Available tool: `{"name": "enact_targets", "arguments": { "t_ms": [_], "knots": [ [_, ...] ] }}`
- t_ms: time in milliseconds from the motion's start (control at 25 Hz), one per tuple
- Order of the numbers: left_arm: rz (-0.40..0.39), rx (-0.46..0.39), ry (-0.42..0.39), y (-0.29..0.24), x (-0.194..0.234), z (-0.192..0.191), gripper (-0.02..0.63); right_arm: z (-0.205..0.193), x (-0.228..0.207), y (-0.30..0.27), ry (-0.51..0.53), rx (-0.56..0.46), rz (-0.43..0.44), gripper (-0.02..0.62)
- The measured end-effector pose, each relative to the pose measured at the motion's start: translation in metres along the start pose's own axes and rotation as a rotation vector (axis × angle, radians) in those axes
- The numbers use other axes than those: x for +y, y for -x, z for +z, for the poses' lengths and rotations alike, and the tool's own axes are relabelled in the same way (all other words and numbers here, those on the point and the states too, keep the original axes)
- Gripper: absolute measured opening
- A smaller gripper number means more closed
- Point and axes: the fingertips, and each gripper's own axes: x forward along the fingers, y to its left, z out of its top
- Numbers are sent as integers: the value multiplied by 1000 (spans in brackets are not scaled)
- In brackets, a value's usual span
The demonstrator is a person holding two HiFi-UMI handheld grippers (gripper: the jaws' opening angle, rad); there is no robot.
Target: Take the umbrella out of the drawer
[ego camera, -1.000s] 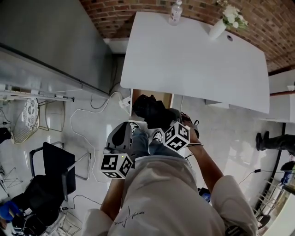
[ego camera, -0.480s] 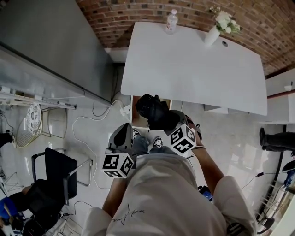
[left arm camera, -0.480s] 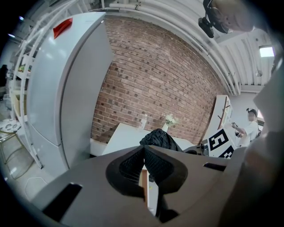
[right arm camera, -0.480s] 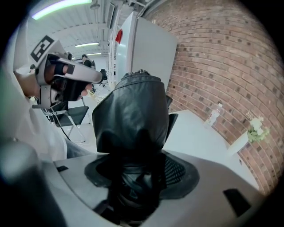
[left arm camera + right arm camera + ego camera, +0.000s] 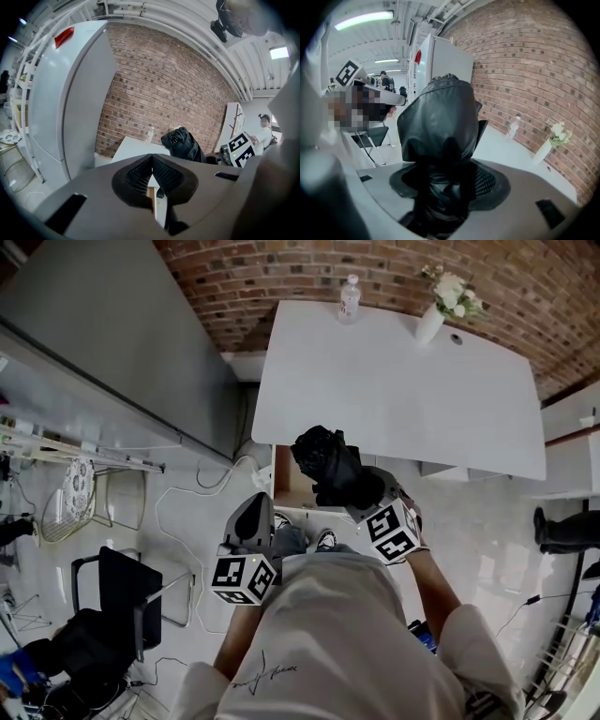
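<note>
Status: umbrella (image 5: pixel 326 463) looks clear of the drawer (image 5: pixel 282 480), so I'd call the extraction basically done

- Folded black umbrella is pinched in the right gripper (image 5: pixel 362 491). In the right gripper view the jaws clamp its lower end and the bundle (image 5: pixel 439 117) stands up and away from the claw
- In the head view the umbrella sits over the front edge of the white table (image 5: pixel 403 381), above the open drawer. Can't tell whether it touches anything, but it reads as lifted free
- Drawer is open, wooden inside visible
- Left: at most setting the umbrella down somewhere and shutting the drawer. The task names neither

Pose: right forearm reaches forward, claw pointing towards the table. Left gripper (image 5: pixel 253 512) is held close to the body beside the drawer, jaws pressed together on nothing, idle
</note>
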Motion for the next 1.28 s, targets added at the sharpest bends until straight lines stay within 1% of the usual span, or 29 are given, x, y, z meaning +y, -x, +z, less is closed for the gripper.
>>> {"name": "enact_targets", "arguments": {
  "t_ms": [200,320,560,760,920,1160,1280],
  "knots": [
    [4,-33,2,5,-4,10,17,16,-6,25,15,-114,-40,264],
    [1,-48,5,9,-9,13,17,23,-6,40,4,-157,-55,264],
    [-8,-61,-6,15,-13,16,17,38,-7,68,-84,-243,-48,264],
    [10,-90,11,24,-8,22,17,44,-3,87,-120,-307,-57,264],
    [12,-100,-12,31,-8,28,17,48,-2,100,-168,-356,-54,264],
    [8,-114,-43,37,-19,32,17,51,-10,123,-262,-431,-61,264],
    [7,-122,-54,37,-24,33,17,49,-14,130,-278,-439,-76,264]
  ]
}}
